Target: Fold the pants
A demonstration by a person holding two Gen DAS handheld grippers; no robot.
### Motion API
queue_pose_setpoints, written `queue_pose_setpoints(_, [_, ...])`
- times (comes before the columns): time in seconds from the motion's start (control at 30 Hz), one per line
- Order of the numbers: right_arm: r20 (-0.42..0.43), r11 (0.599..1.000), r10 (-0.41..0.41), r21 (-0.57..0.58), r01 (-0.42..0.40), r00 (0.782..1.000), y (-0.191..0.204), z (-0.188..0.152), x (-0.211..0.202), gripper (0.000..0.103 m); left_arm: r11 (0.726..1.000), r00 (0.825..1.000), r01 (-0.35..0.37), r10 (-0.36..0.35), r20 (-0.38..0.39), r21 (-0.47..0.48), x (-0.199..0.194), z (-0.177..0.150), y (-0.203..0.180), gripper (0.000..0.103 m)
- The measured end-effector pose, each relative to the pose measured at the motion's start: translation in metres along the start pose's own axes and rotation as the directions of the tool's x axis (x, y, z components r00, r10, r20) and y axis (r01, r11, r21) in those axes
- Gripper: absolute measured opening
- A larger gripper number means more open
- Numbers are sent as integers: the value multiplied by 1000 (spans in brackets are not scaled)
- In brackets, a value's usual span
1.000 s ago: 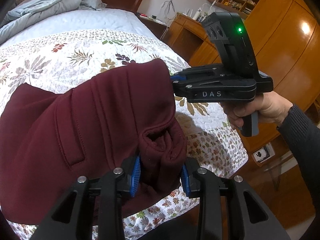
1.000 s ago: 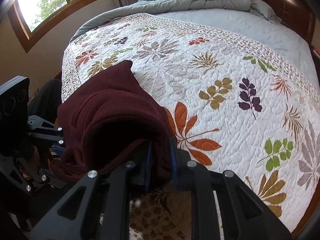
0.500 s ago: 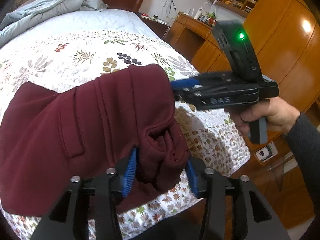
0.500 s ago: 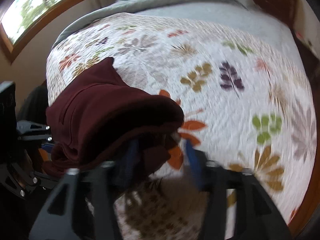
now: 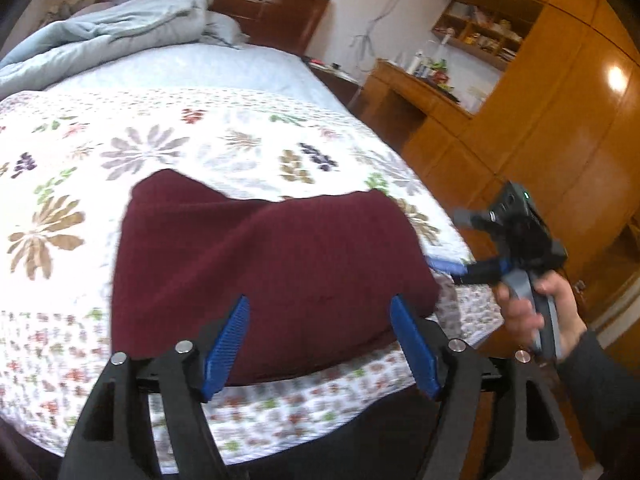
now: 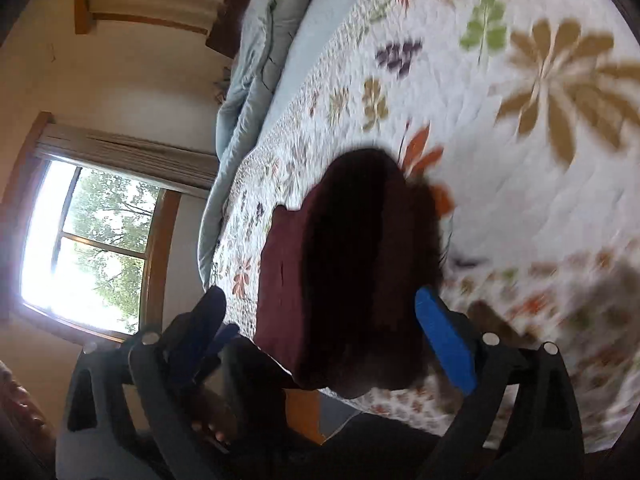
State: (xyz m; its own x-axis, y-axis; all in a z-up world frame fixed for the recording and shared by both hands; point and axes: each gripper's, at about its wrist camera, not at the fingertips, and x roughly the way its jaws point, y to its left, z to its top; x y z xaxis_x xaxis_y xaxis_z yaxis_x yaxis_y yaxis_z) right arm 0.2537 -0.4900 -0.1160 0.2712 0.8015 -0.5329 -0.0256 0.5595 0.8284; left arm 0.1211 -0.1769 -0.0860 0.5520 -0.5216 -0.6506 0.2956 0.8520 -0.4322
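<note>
The maroon pants [image 5: 272,264] lie folded into a flat bundle on the floral quilt [image 5: 168,148] near the bed's front edge. My left gripper [image 5: 320,344] is open, its blue pads just short of the bundle's near edge, holding nothing. My right gripper [image 5: 452,266] shows at the bundle's right side, held by a hand. In the blurred, tilted right wrist view the right gripper [image 6: 320,332] is open and empty, and the pants [image 6: 348,264] lie in front of it. The left gripper [image 6: 188,344] shows at lower left there.
A crumpled light blue duvet [image 5: 104,40] and a dark wooden headboard [image 5: 264,12] are at the far end of the bed. Wooden cabinets and a desk [image 5: 520,120] stand to the right. A window [image 6: 88,248] is on the bed's other side.
Both grippers opened and let go of the pants, which dropped flat onto the quilt. Both grippers drew back, and the right one rolled sideways and moved lower.
</note>
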Motion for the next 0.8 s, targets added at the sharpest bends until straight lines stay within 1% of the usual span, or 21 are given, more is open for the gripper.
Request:
queue_pose_setpoints(0.07, [-37, 1000, 2, 26, -1, 999, 1, -10, 25, 96, 1000, 1000, -20, 20, 10, -4, -5, 1, 13, 73])
queue_pose_setpoints(0.1, [-49, 999, -13, 37, 15, 999, 1, -14, 35, 97, 1000, 999, -29, 29, 17, -9, -7, 2, 19, 74])
queue_pose_setpoints(0.17, [-36, 999, -36, 37, 38, 999, 4, -15, 44, 97, 998, 998, -52, 53, 28, -27, -12, 5, 36, 74])
queue_pose_setpoints(0.23, [-21, 999, -37, 30, 38, 999, 9, -14, 45, 95, 996, 997, -75, 77, 33, -49, -16, 6, 54, 75])
queue_pose_setpoints(0.27, [-31, 998, -49, 36, 50, 998, 11, -12, 47, 92, 995, 996, -84, 86, 34, -61, -18, 6, 61, 75])
queue_pose_setpoints(0.3, [-38, 997, -69, 33, 70, 997, 13, -12, 49, 79, 993, 995, -90, 93, 33, -74, -18, 7, 68, 75])
queue_pose_setpoints(0.33, [-43, 995, -94, 25, 95, 995, 16, -12, 52, 74, 991, 995, -96, 100, 31, -88, -19, 6, 75, 75])
queue_pose_setpoints(0.37, [-48, 994, -105, 26, 107, 993, 16, -11, 49, 74, 989, 994, -102, 105, 29, -106, -20, 5, 83, 75])
queue_pose_setpoints(0.5, [-52, 991, -105, 77, 108, 993, 12, -12, 46, 75, 984, 992, -117, 121, 22, -137, -23, -1, 102, 75])
queue_pose_setpoints(0.53, [-49, 990, -100, 95, 104, 994, 10, -15, 44, 75, 983, 992, -119, 123, 19, -142, -23, -3, 105, 75])
queue_pose_setpoints(0.57, [-49, 990, -78, 114, 83, 996, 10, -17, 44, 75, 982, 992, -121, 125, 16, -146, -24, -4, 109, 75])
queue_pose_setpoints(0.63, [-70, 990, -86, 110, 93, 994, 14, -24, 45, 76, 981, 991, -126, 130, 12, -148, -25, -7, 113, 75])
queue_pose_setpoints(0.7, [-79, 990, -76, 116, 85, 994, 15, -26, 48, 79, 980, 991, -131, 134, 9, -152, -26, -9, 116, 75])
queue_pose_setpoints(0.8, [-83, 988, -75, 131, 86, 994, 19, -18, 57, 80, 979, 992, -126, 128, 3, -158, -27, -12, 116, 75])
